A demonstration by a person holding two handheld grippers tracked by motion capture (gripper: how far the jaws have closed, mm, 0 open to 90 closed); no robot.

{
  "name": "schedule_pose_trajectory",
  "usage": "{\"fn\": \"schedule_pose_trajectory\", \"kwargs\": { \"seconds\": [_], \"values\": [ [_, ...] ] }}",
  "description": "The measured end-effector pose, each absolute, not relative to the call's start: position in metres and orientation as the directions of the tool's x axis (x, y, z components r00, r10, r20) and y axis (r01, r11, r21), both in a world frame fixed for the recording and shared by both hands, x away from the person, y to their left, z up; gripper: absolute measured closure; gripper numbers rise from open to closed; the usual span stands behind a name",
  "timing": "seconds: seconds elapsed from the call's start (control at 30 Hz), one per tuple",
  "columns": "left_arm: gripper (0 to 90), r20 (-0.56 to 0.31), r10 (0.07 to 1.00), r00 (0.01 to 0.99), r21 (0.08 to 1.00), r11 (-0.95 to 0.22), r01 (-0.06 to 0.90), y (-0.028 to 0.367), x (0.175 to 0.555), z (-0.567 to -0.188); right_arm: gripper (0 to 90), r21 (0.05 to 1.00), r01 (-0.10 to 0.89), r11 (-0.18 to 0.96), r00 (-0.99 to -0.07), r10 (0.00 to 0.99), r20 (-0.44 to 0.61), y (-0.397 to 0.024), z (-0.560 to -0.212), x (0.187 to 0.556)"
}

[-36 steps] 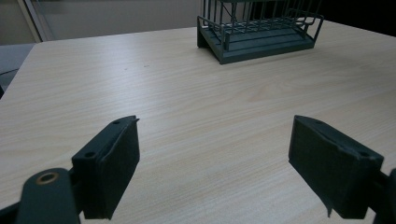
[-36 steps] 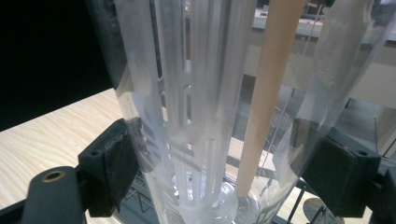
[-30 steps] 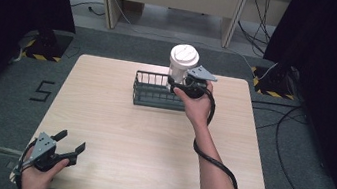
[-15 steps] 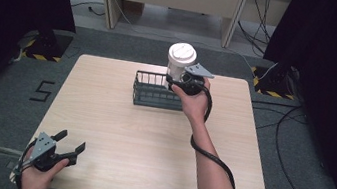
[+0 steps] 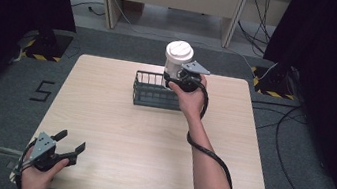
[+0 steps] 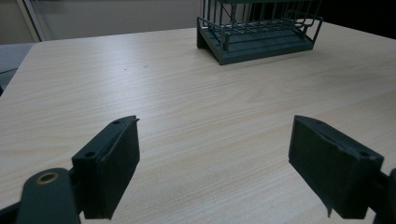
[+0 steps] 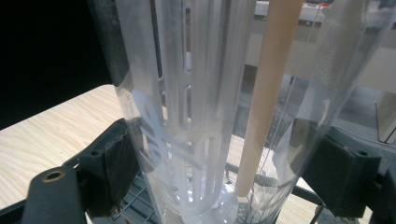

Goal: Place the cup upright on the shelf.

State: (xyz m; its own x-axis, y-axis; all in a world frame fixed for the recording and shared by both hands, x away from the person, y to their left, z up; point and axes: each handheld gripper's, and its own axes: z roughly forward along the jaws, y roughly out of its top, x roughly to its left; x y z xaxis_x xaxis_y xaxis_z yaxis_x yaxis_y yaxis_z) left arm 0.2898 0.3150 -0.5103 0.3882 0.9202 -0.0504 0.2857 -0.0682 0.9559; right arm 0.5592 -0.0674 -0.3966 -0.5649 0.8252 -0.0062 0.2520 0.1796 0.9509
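A clear bottle (image 5: pixel 176 64) with a white lid hangs upright over the right end of a dark wire rack (image 5: pixel 149 92) at the back of the table. My right gripper (image 5: pixel 172 77) is shut on its lower body. In the right gripper view the bottle (image 7: pixel 196 93) shows a white slotted insert inside, and both pads of that gripper (image 7: pixel 224 168) press its sides. My left gripper (image 5: pixel 71 141) rests at the table's near left corner. Its jaws (image 6: pixel 215 158) stand wide open with nothing between them, and the rack (image 6: pixel 261 42) sits far ahead of them.
The light wooden table (image 5: pixel 116 127) is bare between the rack and the left gripper. Dark curtains flank both sides. Cables lie on the grey floor (image 5: pixel 295 144) to the right, and desk legs stand beyond the far edge.
The right gripper with the bottle has drifted slightly left above the rack. The left gripper has stayed where it was.
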Motion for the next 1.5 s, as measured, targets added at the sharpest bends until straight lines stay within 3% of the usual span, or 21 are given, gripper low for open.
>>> {"fn": "schedule_pose_trajectory", "kwargs": {
  "seconds": [1.5],
  "values": [
    [15.9, -0.055, 0.917, 0.396, 0.957, -0.065, 0.284, 0.315, 0.289, -0.51, 18.7, 0.912, 0.359, 0.197, -0.533, 0.845, 0.027, -0.045, -0.44, 0.575]
  ]
}}
